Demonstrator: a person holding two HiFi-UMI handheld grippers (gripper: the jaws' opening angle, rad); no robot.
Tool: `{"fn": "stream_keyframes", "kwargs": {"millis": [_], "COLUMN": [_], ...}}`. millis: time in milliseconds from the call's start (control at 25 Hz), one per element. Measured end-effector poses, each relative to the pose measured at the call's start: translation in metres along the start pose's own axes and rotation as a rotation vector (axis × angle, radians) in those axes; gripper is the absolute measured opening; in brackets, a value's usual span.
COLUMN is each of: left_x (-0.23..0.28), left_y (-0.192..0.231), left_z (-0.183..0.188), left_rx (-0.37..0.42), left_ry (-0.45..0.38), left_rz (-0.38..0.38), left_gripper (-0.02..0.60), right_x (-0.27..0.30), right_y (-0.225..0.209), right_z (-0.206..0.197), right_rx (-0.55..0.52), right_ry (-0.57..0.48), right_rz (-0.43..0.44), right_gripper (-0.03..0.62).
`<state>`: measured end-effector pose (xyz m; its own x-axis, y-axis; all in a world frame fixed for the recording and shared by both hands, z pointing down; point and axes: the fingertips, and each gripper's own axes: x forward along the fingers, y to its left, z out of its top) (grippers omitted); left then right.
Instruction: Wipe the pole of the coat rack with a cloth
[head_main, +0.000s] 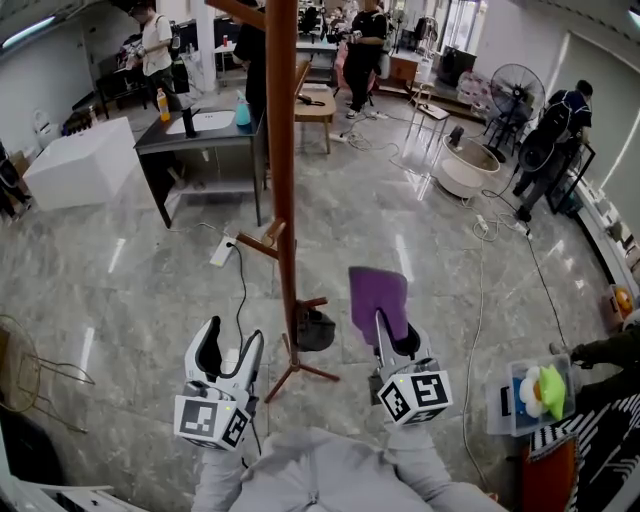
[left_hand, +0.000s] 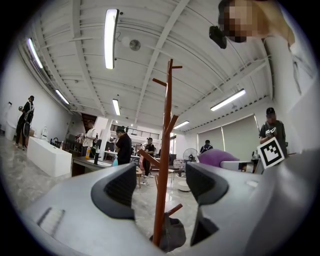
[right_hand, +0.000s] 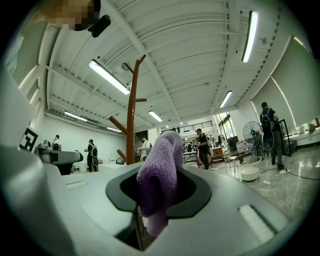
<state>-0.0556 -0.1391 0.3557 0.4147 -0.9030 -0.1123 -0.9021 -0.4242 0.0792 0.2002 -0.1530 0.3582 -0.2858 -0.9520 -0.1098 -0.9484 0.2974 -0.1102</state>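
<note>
While right claw (head_main: 395, 338) clenches cloth (head_main: 378, 298) beside pole (head_main: 283, 180), left claw (head_main: 231, 345) gapes; pole seemingly beyond it.

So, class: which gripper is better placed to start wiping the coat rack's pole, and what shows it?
Right, most likely. The right gripper is shut on the purple cloth, which it holds up beside the pole. The left gripper is open and holds nothing, so it has nothing to wipe with.

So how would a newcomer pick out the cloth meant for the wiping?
Find the tall brown coat rack pole mid-floor. Just right of its base, the right hand-held gripper pinches the cloth. It is the only purple, fuzzy thing; the left hand-held gripper is empty.
</note>
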Motion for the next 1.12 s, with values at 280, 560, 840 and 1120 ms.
{"fn": "stream_keyframes", "kwargs": {"millis": [280, 560, 840, 1120], "left_x": [0.0057, 0.0079, 0.0086, 0.0074], "left_y": [0.0019, 0.0016, 0.0023, 0.0044], "left_z": [-0.0005, -0.0004, -0.0015, -0.0045], "left_rx": [0.000, 0.006, -0.002, 0.000], "left_ry": [-0.018, -0.012, -0.012, -0.014], "left_rz": [-0.007, -0.008, -0.007, -0.010], "left_gripper": [0.337, 0.337, 0.337, 0.337], "right_x": [0.0021, 0.0027, 0.0032, 0.0028], "right_y": [-0.0024, -0.0029, -0.0016, -0.0004], "right_z": [0.0011, -0.0023, 0.0025, -0.0013], "right_rx": [-0.006, -0.014, -0.023, -0.023], "right_ry": [-0.011, -0.010, -0.002, -0.007], "right_rz": [-0.006, -0.007, -0.004, 0.002], "right_gripper": [0.084, 0.084, 0.084, 0.084]}}
